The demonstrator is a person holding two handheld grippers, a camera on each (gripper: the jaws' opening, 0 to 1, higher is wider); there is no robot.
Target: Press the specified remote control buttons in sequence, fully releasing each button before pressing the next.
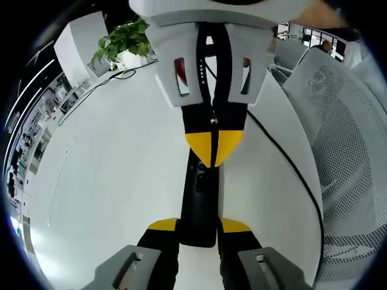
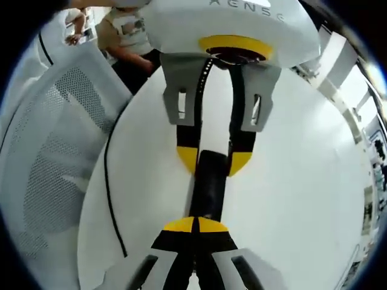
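A slim black remote (image 1: 199, 193) lies lengthwise on the white table (image 1: 109, 181). In the left gripper view my left gripper (image 1: 199, 226) rises from the bottom, its yellow-tipped jaws shut on the remote's near end. My right gripper (image 1: 211, 148) comes down from the top, shut, its joined yellow tips resting on the remote's far end near its buttons. In the right gripper view the right gripper (image 2: 196, 225) is shut with its tips at one end of the remote (image 2: 208, 187). The left gripper (image 2: 213, 160) clamps the other end.
A black cable (image 1: 290, 163) curves across the table beside the remote. A grey mesh chair (image 1: 344, 133) stands at the table's edge. A potted plant (image 1: 124, 42) sits at the far corner. A person (image 2: 130, 36) stands behind the chair (image 2: 54, 169).
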